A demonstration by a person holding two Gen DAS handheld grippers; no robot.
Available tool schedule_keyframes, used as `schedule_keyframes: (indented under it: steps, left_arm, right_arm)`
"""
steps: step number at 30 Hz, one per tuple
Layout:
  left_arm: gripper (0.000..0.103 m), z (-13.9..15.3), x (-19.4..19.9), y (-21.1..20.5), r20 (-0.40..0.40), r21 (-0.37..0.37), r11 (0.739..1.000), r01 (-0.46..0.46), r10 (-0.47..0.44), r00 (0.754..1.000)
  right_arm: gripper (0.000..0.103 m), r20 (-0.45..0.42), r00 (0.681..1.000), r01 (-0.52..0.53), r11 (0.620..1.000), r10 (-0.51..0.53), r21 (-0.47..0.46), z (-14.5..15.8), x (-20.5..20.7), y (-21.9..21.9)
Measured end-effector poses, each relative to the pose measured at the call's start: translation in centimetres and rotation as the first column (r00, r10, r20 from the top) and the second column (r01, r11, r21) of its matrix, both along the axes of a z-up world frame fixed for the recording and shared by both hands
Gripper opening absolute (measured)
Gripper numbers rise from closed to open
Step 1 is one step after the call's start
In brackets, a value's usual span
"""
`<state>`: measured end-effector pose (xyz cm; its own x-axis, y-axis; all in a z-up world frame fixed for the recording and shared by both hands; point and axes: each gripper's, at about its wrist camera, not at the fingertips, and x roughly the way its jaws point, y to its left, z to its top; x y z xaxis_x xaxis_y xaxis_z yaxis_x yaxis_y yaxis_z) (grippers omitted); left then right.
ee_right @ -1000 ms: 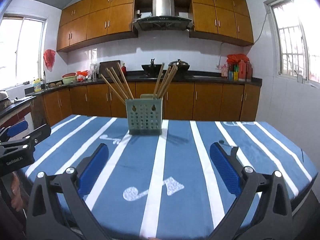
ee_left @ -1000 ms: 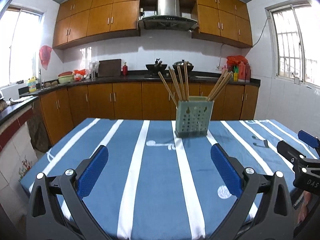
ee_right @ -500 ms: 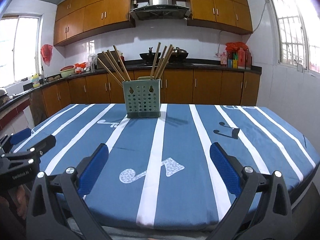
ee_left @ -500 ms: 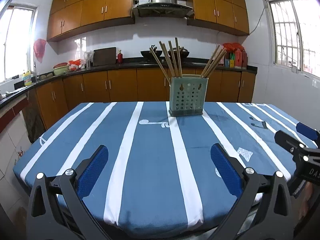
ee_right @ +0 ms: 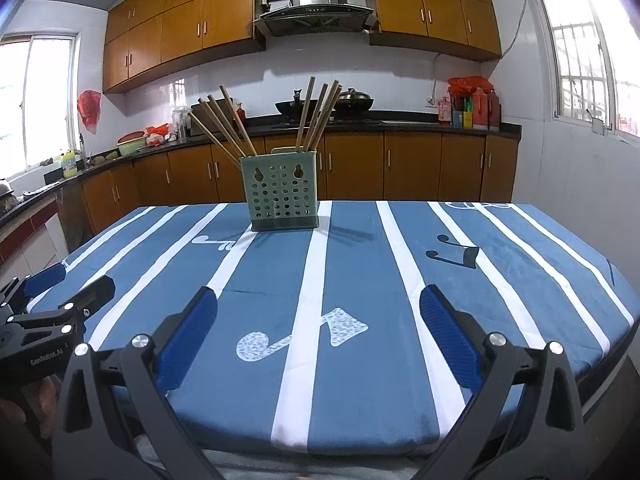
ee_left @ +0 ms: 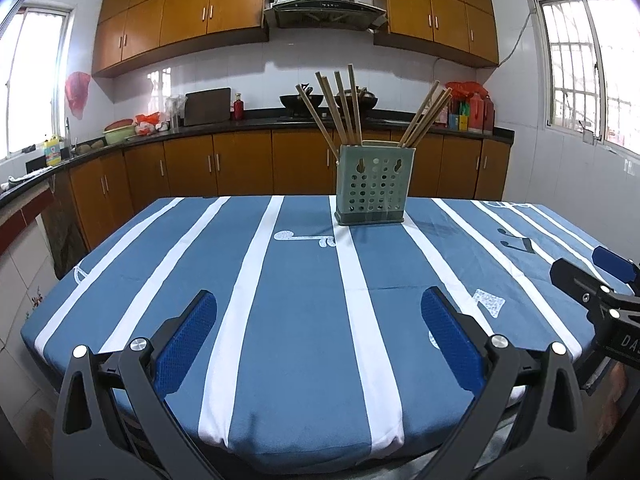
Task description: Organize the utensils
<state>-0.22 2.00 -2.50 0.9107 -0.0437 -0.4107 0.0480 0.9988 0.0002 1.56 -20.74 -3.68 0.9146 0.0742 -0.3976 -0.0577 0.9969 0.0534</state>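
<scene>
Left gripper (ee_left: 318, 322): mine, jaws wide apart, nothing between the blue pads (ee_left: 188, 338), hovering over the near edge of the table. It also shows at the left edge of the right wrist view.
Right gripper (ee_right: 318, 322): mine too, jaws spread wide, holding nothing, over the near edge of the table. It pokes into the right edge of the left wrist view.
Utensil holder (ee_left: 371, 184): green perforated box, upright, toward the far side of the table, standing on the cloth, well apart from both grippers. Two keyhole slots on the face toward me.
Chopsticks (ee_left: 340, 104): wooden, standing in the holder in two bunches, one leaning left, one leaning right, tips fanned out above the rim. Which compartment each sits in I cannot tell.
Tablecloth (ee_left: 296, 300): blue with white stripes and music-note prints, covers the whole table; apart from the holder I see nothing lying on it.
Holder side: slightly right of centre in the left wrist view, slightly left of centre in the right wrist view (ee_right: 280, 192).
Background: kitchen counter (ee_left: 248, 124) with brown cabinets, woks (ee_left: 300, 100) on the hob, range hood (ee_left: 324, 0) above, windows both sides.
Hand: part of mine shows under the left gripper, low left in the right wrist view (ee_right: 28, 404), blurry.
</scene>
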Motion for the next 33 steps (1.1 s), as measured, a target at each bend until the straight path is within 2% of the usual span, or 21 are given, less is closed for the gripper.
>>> schedule_keyframes:
  steps: [33]
  left_arm:
    - [0.101,0.24,-0.02,-0.32,0.003,0.000,1.000,0.005,-0.005,1.000]
  right_arm:
    - [0.099,-0.012,1.000,0.006,1.000,-0.006,0.012,-0.27,0.12,-0.32]
